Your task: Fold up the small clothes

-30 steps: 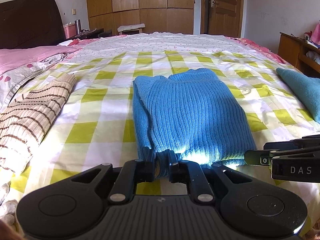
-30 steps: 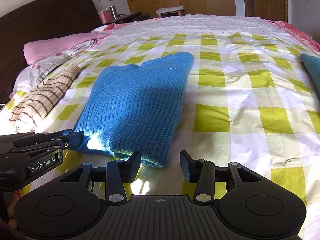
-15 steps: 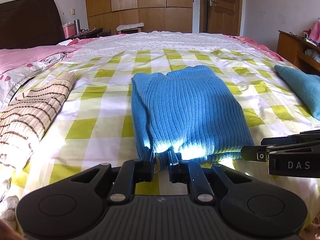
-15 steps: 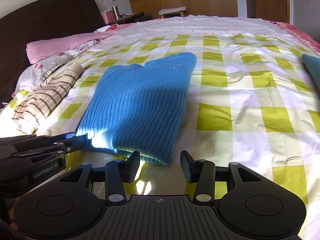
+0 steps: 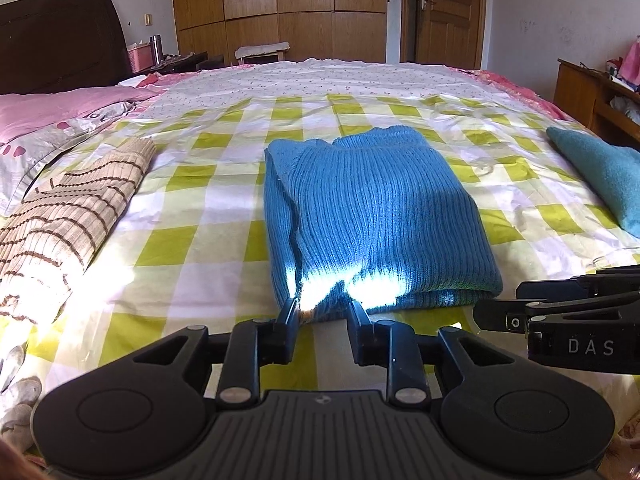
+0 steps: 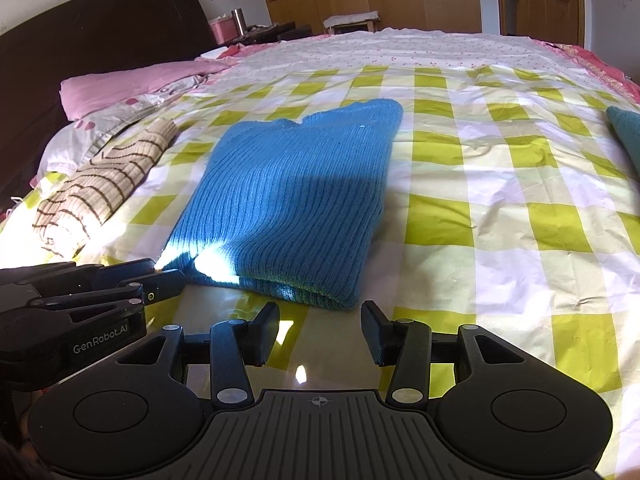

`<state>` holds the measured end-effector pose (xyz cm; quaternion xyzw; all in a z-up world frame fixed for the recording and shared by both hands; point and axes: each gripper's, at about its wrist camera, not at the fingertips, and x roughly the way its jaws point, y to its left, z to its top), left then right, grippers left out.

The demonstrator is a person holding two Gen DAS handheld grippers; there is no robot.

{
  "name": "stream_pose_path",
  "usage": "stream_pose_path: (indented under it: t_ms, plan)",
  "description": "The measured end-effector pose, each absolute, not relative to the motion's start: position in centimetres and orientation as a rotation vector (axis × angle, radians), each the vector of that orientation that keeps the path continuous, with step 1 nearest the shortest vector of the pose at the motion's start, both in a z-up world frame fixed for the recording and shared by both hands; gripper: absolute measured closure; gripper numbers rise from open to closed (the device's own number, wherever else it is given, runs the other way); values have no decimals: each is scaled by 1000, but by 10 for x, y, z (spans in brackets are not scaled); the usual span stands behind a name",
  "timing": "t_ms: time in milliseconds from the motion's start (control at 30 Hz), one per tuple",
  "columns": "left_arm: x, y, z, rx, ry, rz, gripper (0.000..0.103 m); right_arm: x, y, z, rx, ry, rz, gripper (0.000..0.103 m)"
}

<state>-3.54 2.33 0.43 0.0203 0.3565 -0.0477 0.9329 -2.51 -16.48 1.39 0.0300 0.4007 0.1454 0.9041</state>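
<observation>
A yellow-and-white checked bedsheet is spread over the bed; a pink pillow is set before the dark wooden headboard.

"DAS" on right gripper, "GenRobot.AI" on left gripper

left gripper angled downward, its 2 fingers just opening, parted, right gripper beside it, angled downward, fingers spread apart, gripping nothing
</observation>
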Motion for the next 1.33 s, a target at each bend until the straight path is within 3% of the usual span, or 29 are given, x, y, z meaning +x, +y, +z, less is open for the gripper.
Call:
stream_pose_path:
  t_ms: [100, 333, 500, 600, 1333]
  plan:
    - [-35, 26, 3, 14, 751, -107, 57, -27, -165, 14, 64, 827, 298, 56]
    - [-37, 25, -2, 14, 770, -86, 49, -32, -165, 12, 56, 826, 287, 55]
    - [-43, 22, 0, 23, 747, -76, 17, -33, -165, 12, 60, 829, 289, 55]
    - [-44, 19, 0, 52, 740, -53, 12, -34, -164, 12, 62, 830, 292, 55]
    - [-46, 20, -2, 53, 741, -33, 12, -37, -164, 9, 73, 841, 295, 55]
